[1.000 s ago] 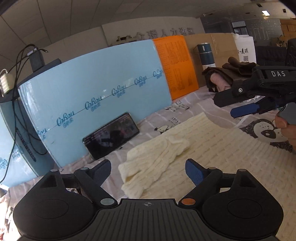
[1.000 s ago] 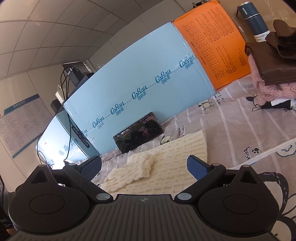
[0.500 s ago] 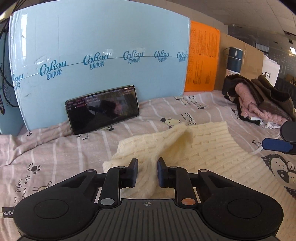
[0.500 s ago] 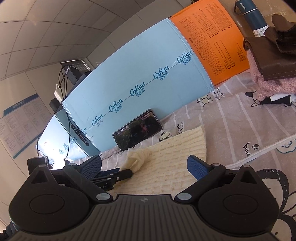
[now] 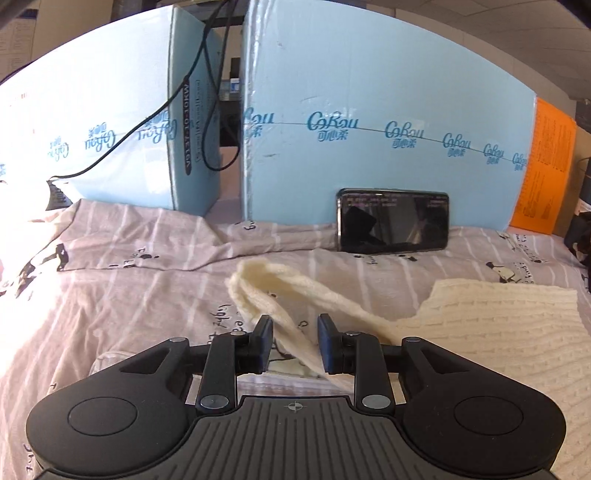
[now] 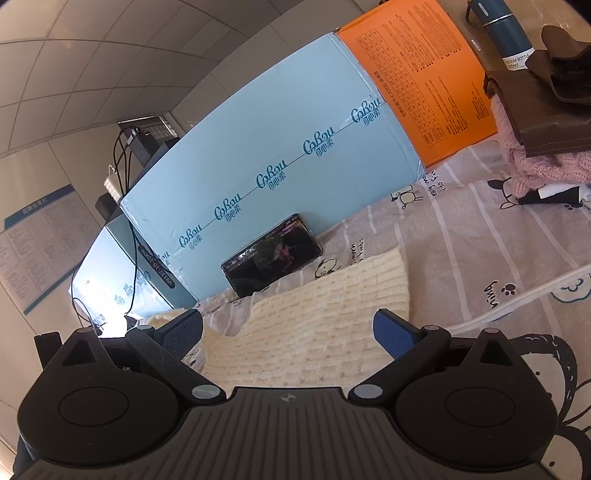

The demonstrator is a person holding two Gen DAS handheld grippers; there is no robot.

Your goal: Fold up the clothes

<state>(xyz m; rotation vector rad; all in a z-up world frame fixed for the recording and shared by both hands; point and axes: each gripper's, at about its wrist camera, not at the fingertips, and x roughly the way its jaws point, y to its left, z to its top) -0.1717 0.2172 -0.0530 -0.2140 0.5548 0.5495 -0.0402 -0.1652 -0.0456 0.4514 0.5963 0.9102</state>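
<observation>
A cream knitted sweater lies on the patterned bedsheet; it also shows in the right wrist view. My left gripper is shut on the sweater's sleeve, which is pulled out to the left and lifted, its end folded over above the sheet. My right gripper is open and empty, hovering just above the sweater's body.
A phone leans against light-blue boxes at the back. An orange box, a blue bottle and a pile of brown and pink clothes stand at the right. Cables hang at the left.
My left gripper closed on the sleeve and pulled it out to the left, away from the sweater's body. The right gripper stayed open over the body.
</observation>
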